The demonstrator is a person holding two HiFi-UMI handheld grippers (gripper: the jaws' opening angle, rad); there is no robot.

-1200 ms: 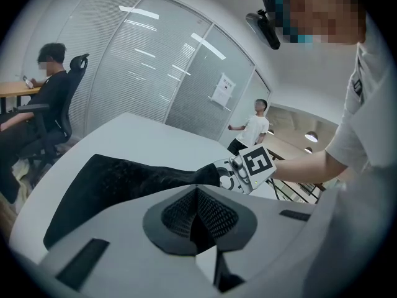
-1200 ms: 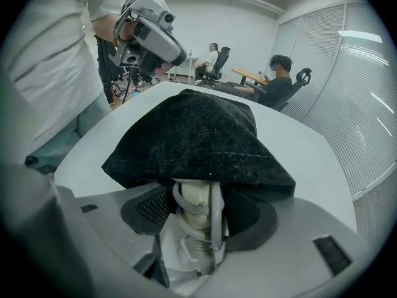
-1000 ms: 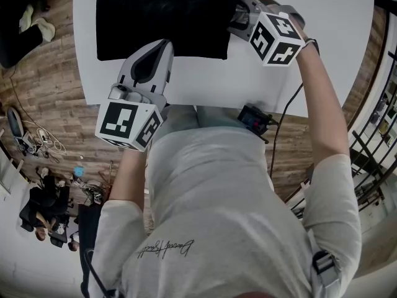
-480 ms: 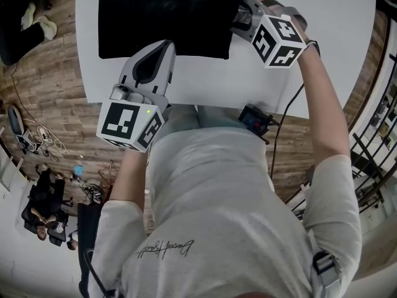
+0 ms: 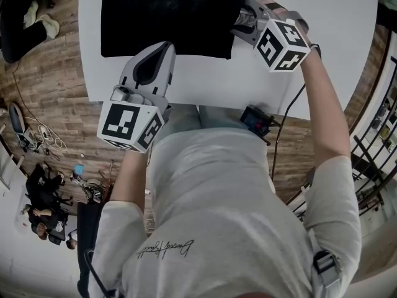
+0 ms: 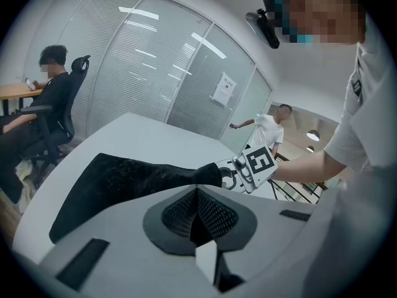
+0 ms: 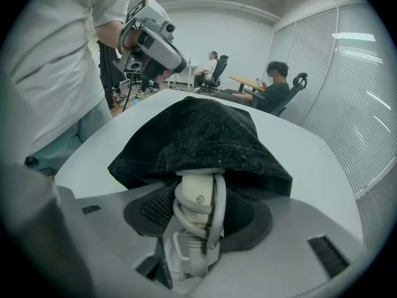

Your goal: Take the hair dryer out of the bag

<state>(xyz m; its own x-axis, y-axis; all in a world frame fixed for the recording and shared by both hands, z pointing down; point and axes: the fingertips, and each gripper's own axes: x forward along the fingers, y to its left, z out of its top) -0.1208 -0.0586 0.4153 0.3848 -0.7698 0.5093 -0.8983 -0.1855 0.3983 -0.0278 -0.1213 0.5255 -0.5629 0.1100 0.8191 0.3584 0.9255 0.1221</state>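
The right gripper [image 7: 198, 215], its jaws just closing, clamps the cord-wrapped handle of the hair dryer [image 7: 197, 191], which pokes from the black bag [image 7: 198, 132]. The left gripper [image 6: 197, 211] is closed and empty just beside the bag. The bag lies on a white bench [image 7: 313, 157]. Around it are a wooden floor [image 5: 56, 98] and glass walls with blinds [image 6: 142, 67].

White table [image 5: 335, 17], wooden floor [image 5: 56, 92] — seated person [image 6: 53, 92], office chair [image 6: 79, 64]

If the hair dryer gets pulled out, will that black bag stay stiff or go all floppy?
Probably floppy: the black bag drapes softly over the hair dryer and lies low on the table. It looks light, so it may well slide along with the pull unless the left gripper pins it down.
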